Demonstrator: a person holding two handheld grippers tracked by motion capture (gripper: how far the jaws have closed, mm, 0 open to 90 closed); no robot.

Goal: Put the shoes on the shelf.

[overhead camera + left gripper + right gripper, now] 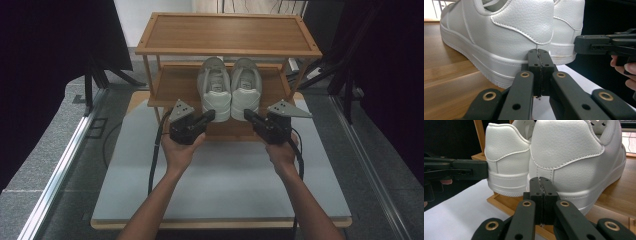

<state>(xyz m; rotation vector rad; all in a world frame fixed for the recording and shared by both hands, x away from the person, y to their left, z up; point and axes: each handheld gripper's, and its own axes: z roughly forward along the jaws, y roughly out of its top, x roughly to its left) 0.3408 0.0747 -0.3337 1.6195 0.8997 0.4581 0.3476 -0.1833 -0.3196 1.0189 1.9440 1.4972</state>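
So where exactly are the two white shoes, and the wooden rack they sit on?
Left shoe (pixel 214 85): high view, on its tongue and laces.
Right shoe (pixel 246 84): high view, on its tongue and laces.
Wooden rack (pixel 225 32): high view, on the bare top shelf.

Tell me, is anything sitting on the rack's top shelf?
No, the top shelf is bare wood; the white shoes stand on the lower shelf.
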